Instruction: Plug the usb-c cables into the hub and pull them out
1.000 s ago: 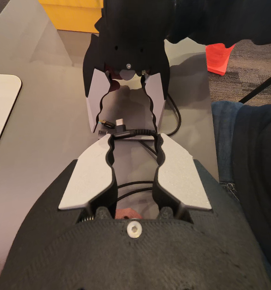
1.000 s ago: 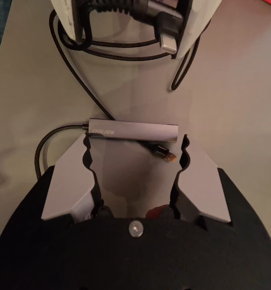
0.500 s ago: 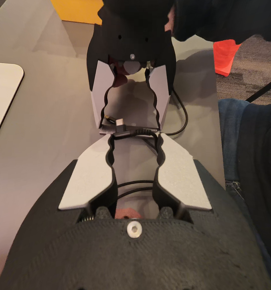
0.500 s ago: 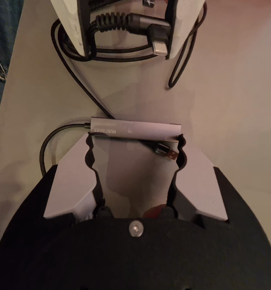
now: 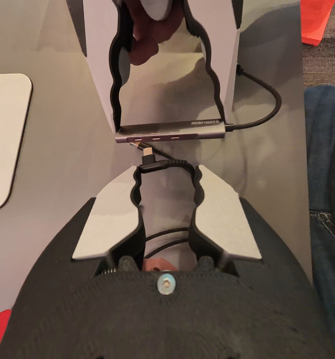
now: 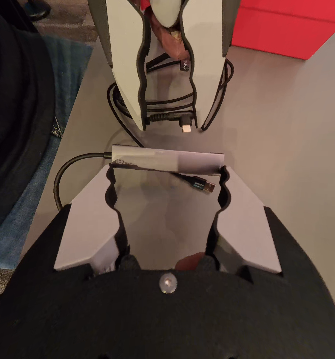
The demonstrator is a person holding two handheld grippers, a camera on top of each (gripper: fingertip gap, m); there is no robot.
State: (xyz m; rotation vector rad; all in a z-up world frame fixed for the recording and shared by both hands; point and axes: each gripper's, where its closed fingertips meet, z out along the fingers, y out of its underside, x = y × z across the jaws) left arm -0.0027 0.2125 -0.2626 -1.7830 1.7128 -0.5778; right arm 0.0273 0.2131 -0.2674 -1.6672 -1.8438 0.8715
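Grey table [image 5: 69, 120], grey hub [image 5: 170, 134] flat on it, black cable [image 6: 124, 104] coiled, white pad [image 5: 5, 136].

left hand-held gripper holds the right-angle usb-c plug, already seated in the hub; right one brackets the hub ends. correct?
Not quite. The right-angle usb-c plug, held by the left hand-held gripper, is not seated: the left wrist view shows its tip short of the hub, whose three ports are all empty. The rest holds: the right hand-held gripper brackets the hub ends.

Grey table [image 5: 65, 120], carpet floor [image 5: 325, 64]
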